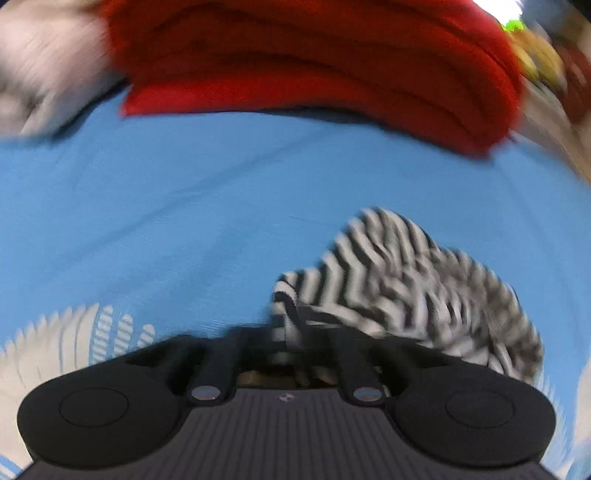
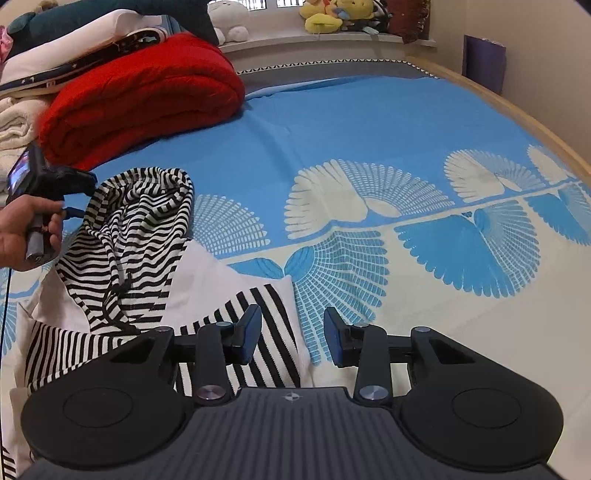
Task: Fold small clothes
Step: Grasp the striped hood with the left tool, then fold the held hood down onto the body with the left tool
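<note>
A black-and-white striped small garment (image 2: 136, 240) lies partly on the blue bedspread (image 2: 351, 122), one part lifted up. My left gripper (image 1: 291, 332) is shut on the striped garment (image 1: 406, 284) and holds its edge above the bed; it shows in the right wrist view at the far left (image 2: 79, 199), held by a hand. My right gripper (image 2: 291, 338) is open and empty, low over the striped hem (image 2: 273, 332) and white part of the garment. The left wrist view is blurred by motion.
A folded red blanket (image 2: 144, 99) lies at the back left of the bed, also in the left wrist view (image 1: 314, 62). Folded white and dark bedding (image 2: 74, 40) is stacked behind it. Plush toys (image 2: 332, 14) sit on the sill. A wooden bed edge (image 2: 517, 110) runs along the right.
</note>
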Available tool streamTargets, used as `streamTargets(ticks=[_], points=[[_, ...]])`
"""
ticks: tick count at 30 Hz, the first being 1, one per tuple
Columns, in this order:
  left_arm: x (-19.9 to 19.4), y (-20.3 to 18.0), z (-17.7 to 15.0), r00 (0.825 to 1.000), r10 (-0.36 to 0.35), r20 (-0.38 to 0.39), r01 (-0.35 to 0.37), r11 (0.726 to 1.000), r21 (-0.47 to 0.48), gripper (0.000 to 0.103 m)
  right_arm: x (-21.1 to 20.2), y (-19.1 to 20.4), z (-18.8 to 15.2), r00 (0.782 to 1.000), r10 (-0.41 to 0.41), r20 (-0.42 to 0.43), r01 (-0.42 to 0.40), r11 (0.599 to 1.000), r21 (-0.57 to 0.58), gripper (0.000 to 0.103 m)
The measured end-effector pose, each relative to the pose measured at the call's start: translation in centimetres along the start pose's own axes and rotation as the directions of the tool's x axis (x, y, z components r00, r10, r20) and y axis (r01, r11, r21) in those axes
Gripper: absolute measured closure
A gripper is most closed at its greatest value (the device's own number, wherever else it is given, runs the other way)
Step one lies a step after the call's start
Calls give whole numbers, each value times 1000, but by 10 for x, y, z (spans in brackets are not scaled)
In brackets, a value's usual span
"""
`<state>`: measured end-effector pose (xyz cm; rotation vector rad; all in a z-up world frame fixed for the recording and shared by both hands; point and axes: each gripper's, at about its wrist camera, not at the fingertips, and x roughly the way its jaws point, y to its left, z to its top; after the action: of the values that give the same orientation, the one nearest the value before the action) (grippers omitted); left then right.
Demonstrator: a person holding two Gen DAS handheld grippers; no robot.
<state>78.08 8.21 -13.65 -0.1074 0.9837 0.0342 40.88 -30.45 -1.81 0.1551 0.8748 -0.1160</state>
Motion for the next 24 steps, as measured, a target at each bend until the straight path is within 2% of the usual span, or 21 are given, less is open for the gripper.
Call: streamTargets(ticks=[4,6,8,10,12,13,15,16,17,18,19,21,22,24], points=[[-58,-14,-7,992,-65,106,48,986,158,100,-1,-1,4,1000,5,-1,-5,1000,24,64],[-102,-19,-23,982,-108,156,67,966,250,100,-5,0,6,1000,13,11,-13,1000,22,64],[-155,-21,-53,959,-201,201,122,929,351,100,-8,-1,6,1000,16,19,-17,1000,24,64],[-211,-22,-98,930,-299,215,173,870,462,100,-13,-5,5,1000,15,23,-16,999,35,65],[-264,-18,-161,902,-403,158,251,784,567,100,-19,-10,4,999,17,34,-19,998,52,65],[-283,-15,-194,896,-435,85,305,744,595,100,-22,-13,4,999,18,43,-21,998,59,65],[-310,-9,-261,892,-435,-119,402,648,647,99,-28,-20,2,998,19,58,-23,997,72,66],[-320,-6,-288,891,-412,-192,428,616,661,98,-31,-23,1,998,19,62,-24,996,83,66],[-331,0,-309,892,-389,-230,436,611,661,96,-34,-26,0,998,24,65,-30,995,93,65],[-340,7,-321,894,-381,-236,437,628,643,96,-37,-28,-1,997,33,71,-40,994,104,65],[-348,15,-326,899,-379,-218,428,664,613,96,-41,-29,-2,996,44,77,-53,992,111,65],[-358,29,-324,925,-356,-134,373,777,507,95,-47,-27,-4,994,67,88,-77,991,112,65],[-361,36,-321,936,-342,-80,343,838,424,93,-49,-25,-6,992,84,93,-94,990,109,65],[-358,48,-318,946,-324,3,313,916,251,72,-52,-22,-9,988,123,97,-134,985,109,65]])
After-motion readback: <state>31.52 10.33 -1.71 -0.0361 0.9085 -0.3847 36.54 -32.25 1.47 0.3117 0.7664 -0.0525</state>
